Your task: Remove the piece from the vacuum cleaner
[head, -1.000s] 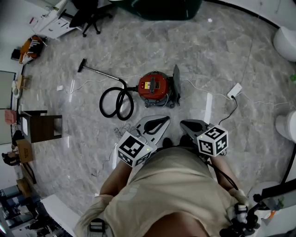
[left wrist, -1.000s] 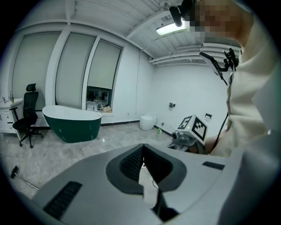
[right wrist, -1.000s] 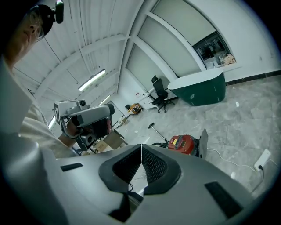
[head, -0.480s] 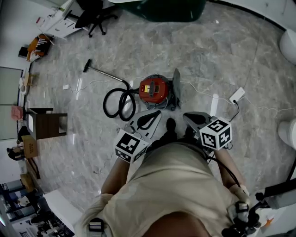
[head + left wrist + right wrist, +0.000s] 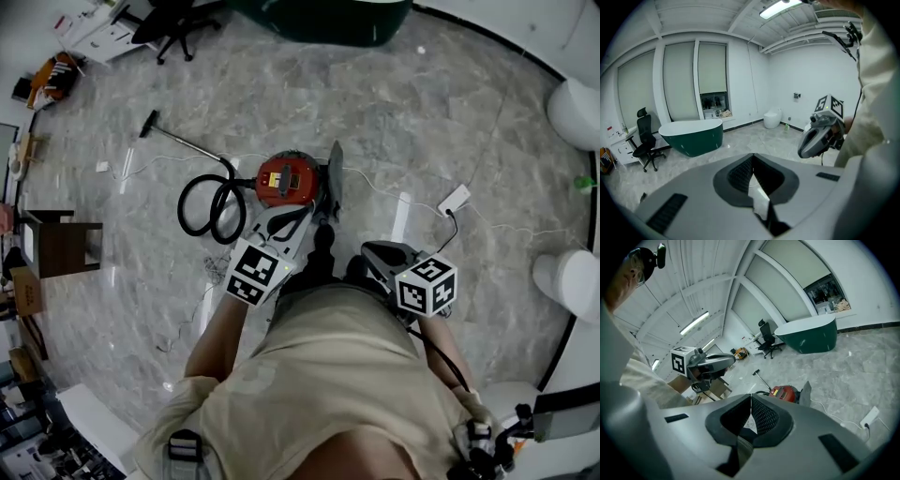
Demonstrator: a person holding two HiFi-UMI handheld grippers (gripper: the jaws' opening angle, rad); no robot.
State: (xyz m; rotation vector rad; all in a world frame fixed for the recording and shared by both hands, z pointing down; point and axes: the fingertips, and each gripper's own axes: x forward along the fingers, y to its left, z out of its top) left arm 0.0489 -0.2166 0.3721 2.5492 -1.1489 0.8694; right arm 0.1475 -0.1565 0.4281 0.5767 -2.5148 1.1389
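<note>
Black hose (image 5: 223, 211) beside red vacuum cleaner (image 5: 286, 178)

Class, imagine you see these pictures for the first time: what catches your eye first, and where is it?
The red vacuum sits mid-floor just ahead of the person, its black hose looped to its left on the grey marble floor. Near it, the left claw and right claw each carry a black-and-white marker cube. A dark green tub stands at the far edge.
</note>
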